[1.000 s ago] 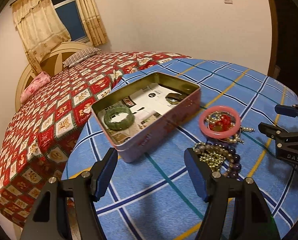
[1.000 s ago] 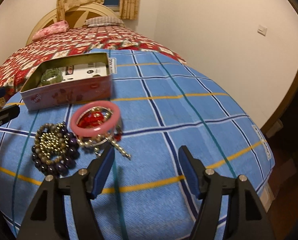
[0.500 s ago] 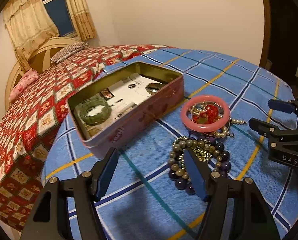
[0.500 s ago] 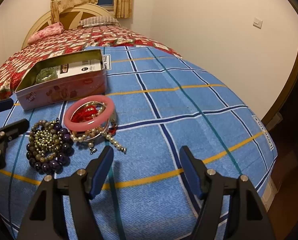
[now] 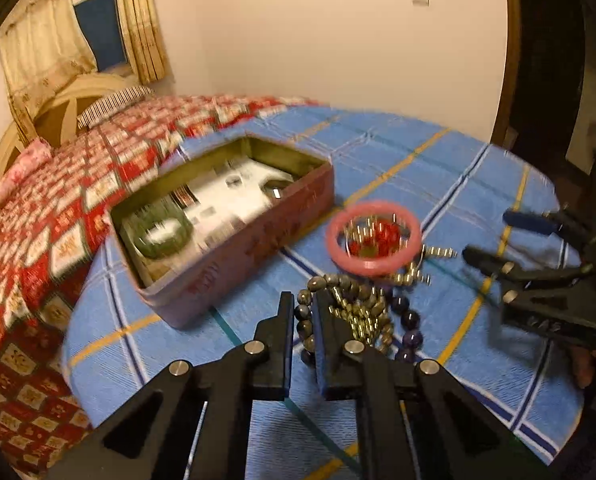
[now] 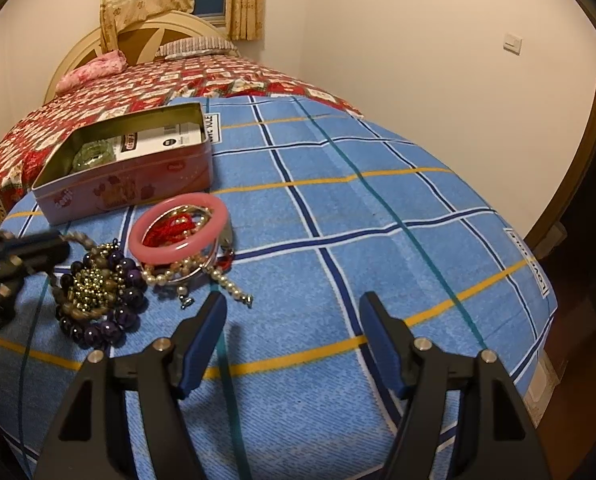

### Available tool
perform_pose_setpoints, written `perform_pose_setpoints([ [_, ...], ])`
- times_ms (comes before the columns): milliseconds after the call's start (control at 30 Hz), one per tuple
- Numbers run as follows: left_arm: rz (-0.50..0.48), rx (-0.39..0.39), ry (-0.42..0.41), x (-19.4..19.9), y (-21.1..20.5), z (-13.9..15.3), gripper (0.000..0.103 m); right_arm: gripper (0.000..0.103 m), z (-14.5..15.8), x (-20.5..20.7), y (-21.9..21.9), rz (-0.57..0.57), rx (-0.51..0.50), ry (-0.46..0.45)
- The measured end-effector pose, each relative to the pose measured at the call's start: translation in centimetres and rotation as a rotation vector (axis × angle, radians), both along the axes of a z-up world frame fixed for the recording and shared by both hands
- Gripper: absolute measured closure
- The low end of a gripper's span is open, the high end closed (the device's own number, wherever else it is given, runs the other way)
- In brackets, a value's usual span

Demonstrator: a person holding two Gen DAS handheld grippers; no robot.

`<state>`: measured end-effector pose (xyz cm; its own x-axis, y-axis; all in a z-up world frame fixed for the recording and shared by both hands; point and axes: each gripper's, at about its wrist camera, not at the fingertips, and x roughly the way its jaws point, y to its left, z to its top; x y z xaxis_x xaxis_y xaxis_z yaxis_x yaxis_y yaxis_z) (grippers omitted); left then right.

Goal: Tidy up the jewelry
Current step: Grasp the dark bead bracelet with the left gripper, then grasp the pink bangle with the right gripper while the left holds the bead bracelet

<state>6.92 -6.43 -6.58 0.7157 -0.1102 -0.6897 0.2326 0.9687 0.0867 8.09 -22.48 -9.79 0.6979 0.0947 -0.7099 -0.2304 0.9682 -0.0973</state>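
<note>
My left gripper [image 5: 303,298] has its jaws closing, with a strand of brown beads [image 5: 303,313] pinched between them at the near edge of a jewellery pile. The pile holds purple beads [image 6: 126,300], a gold bead chain [image 6: 92,284], a pearl strand [image 6: 226,284] and a pink bangle [image 6: 178,250] around red cord. Behind it stands an open pink tin [image 6: 130,184] with a green bangle [image 5: 158,232] inside. My right gripper [image 6: 292,304] hovers open and unloaded over the blue checked cloth, right of the pile.
The blue checked cloth [image 6: 378,200] covers the near end of a bed and falls away at the right and front. A red patterned quilt [image 5: 38,240] lies beyond the tin. A dark door frame [image 6: 578,184] stands at the right.
My left gripper swung right from the tin toward the bead pile, dipped, and its jaws came together on the brown beads. The right gripper stayed put and open.
</note>
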Motion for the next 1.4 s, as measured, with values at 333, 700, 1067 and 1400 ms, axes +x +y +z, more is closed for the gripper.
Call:
perform_pose_setpoints([
  [333, 0.073, 0.082, -0.111, 0.3, 1.7, 2.2, 0.095, 0.032, 0.8, 1.5, 0.6, 0.007, 0.080, 0.010],
  [700, 0.100, 0.087, -0.090, 2.7, 2.3, 0.5, 0.095, 0.065, 0.7, 6.8, 3.9, 0.036, 0.131, 0.093],
  [1067, 0.107, 0.070, -0.102, 2.2, 2.7, 0.8, 0.095, 0.088, -0.1, 6.7, 4.5, 0.079, 0.127, 0.142],
  [1400, 0.121, 0.049, -0.115, 1.7, 3.4, 2.0, 0.095, 0.090, 2.5, 4.5, 4.7, 0.099, 0.137, 0.031],
])
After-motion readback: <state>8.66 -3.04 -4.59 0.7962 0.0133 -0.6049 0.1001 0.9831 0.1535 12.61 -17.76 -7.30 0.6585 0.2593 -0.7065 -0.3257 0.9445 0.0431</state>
